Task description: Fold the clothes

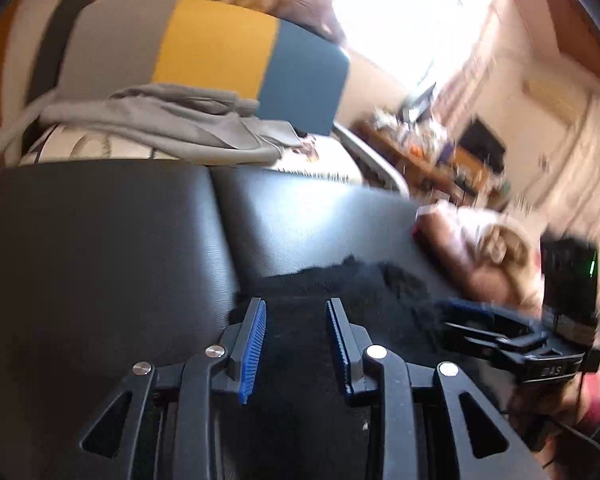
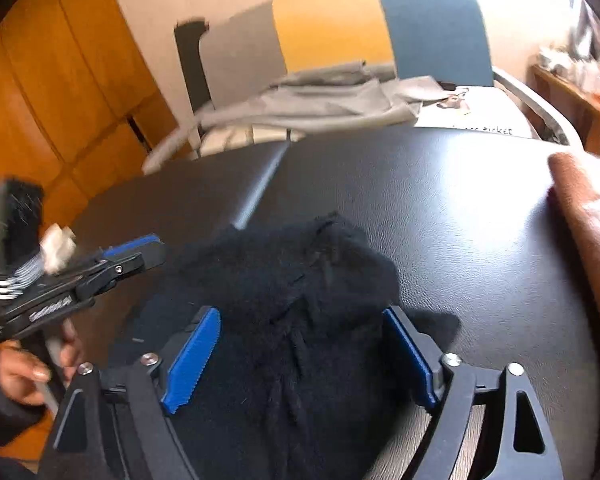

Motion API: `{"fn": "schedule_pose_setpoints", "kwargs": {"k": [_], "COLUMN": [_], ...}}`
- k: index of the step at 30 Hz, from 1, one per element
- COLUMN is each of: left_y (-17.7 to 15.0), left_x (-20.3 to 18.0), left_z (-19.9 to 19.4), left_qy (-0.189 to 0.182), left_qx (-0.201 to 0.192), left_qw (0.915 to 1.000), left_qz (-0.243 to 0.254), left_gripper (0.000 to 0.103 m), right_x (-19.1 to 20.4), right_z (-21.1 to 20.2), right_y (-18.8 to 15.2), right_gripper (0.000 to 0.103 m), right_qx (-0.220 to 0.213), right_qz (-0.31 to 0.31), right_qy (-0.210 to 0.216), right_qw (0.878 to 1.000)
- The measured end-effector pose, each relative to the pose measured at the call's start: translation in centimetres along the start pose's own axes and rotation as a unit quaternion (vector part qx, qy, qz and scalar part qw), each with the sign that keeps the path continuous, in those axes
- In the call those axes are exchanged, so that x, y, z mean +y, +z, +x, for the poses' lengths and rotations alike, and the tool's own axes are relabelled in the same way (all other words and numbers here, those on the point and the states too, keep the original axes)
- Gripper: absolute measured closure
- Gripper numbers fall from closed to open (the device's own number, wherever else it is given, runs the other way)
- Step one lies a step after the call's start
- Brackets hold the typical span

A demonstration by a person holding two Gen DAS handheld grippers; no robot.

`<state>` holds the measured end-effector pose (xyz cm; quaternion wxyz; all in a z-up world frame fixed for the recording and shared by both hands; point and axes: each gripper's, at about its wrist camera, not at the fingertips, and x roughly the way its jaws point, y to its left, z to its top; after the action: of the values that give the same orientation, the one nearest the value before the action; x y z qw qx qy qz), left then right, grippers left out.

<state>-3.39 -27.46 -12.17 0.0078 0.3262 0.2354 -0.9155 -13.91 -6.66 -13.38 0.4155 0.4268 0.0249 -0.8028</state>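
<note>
A black fuzzy garment [image 1: 380,288] [image 2: 292,272] lies bunched on a black padded leather surface [image 1: 100,240] [image 2: 440,200]. My left gripper [image 1: 296,308] is open over the garment's left part, with dark cloth showing in the gap between its blue pads. In the right wrist view the left gripper [image 2: 148,250] comes in from the left, its tip at the garment's edge. My right gripper [image 2: 300,314] is wide open, and the garment's heap sits between its two fingers. The right gripper [image 1: 456,308] also shows side-on, blurred, in the left wrist view.
Beyond the surface stands a chair [image 1: 216,48] [image 2: 332,28] with a grey, yellow and teal back, a grey garment [image 1: 172,128] [image 2: 324,100] piled on its seat. A brown and white cloth [image 1: 460,248] [image 2: 580,200] lies at the right edge. An orange wooden cabinet [image 2: 60,80] is at left.
</note>
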Motion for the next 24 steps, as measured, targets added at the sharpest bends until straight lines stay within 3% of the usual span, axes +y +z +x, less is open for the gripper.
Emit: {"fn": "schedule_pose_setpoints", "kwargs": {"k": [3, 8, 10, 13, 16, 24], "left_y": [-1.1, -4.2, -5.5, -6.5, -6.2, -5.2], "left_x": [2.6, 5.4, 5.7, 5.9, 5.7, 3.4], "left_z": [-1.0, -1.4, -1.2, -0.1, 0.6, 2.6], "left_qy": [-0.031, -0.102, -0.136, -0.185, -0.206, -0.197], "left_qx": [0.020, 0.068, 0.085, 0.116, 0.121, 0.144], "left_qw": [0.9982, 0.9873, 0.9806, 0.9669, 0.9622, 0.9666], "left_qz": [-0.046, -0.101, -0.112, -0.133, -0.131, -0.078], "left_gripper": [0.067, 0.061, 0.052, 0.042, 0.040, 0.037], "right_x": [-1.4, -5.0, -5.7, -5.7, -5.2, -2.3], "right_z": [-2.2, -3.5, -3.5, -3.2, -2.1, 1.4], "right_y": [-1.2, -6.3, -8.1, -9.2, -8.5, -6.4], "right_gripper": [0.000, 0.000, 0.000, 0.000, 0.000, 0.000], "right_qx": [0.003, 0.044, 0.056, 0.053, 0.059, 0.083], "right_qz": [0.062, 0.182, 0.211, 0.219, 0.217, 0.161], "right_qy": [0.052, 0.117, 0.139, 0.157, 0.170, 0.181], "right_qw": [0.997, 0.975, 0.966, 0.961, 0.959, 0.967]}}
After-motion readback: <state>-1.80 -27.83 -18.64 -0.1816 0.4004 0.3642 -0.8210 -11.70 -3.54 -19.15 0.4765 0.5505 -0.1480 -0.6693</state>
